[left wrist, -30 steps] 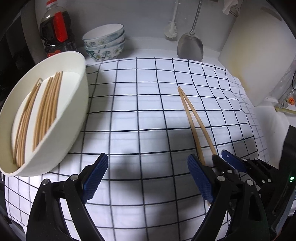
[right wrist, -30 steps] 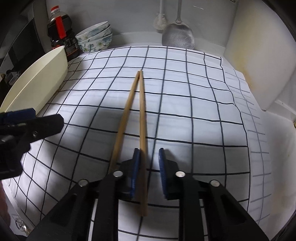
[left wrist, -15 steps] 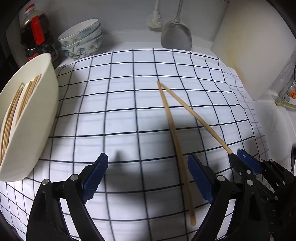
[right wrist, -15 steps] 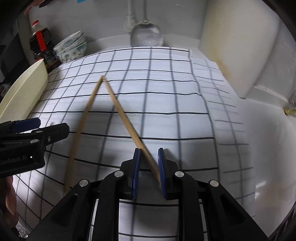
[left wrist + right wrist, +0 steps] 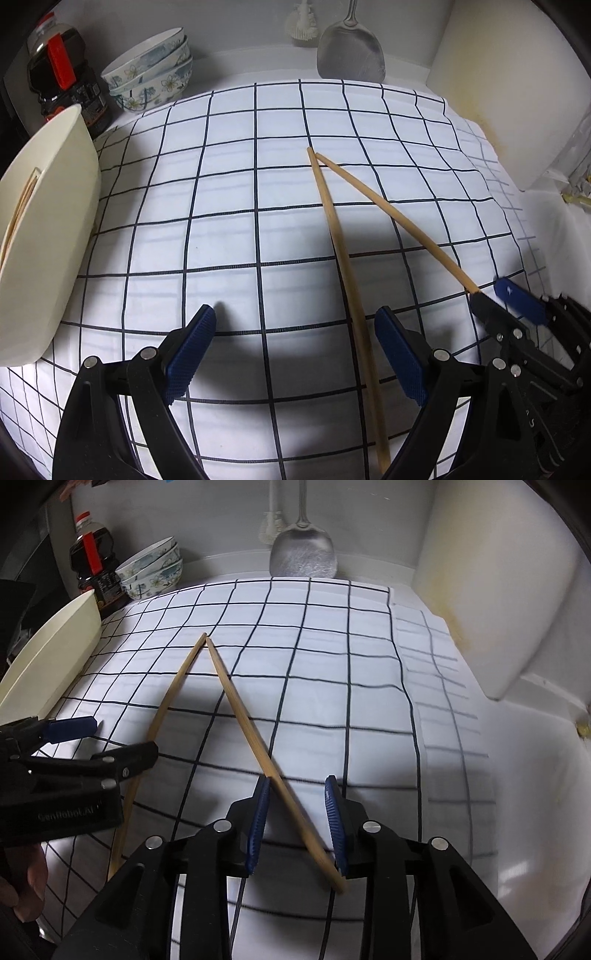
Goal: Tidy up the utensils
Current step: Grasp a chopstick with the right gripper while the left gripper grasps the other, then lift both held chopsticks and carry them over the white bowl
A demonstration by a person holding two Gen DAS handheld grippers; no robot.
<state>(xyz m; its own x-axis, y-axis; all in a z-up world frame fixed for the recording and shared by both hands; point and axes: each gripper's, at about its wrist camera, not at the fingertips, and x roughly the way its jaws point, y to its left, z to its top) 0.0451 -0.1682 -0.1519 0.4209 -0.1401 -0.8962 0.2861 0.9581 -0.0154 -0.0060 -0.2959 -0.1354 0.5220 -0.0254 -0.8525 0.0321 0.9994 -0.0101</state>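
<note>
Checked cloth [image 5: 332,686] under right gripper [image 5: 295,819], opening, tilted down around chopstick [image 5: 258,746].

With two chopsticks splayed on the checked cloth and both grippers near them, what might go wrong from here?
The right gripper is opening around one chopstick, which may drop and roll on the cloth. The other chopstick runs close to one pad of the open left gripper and could get knocked aside.
</note>
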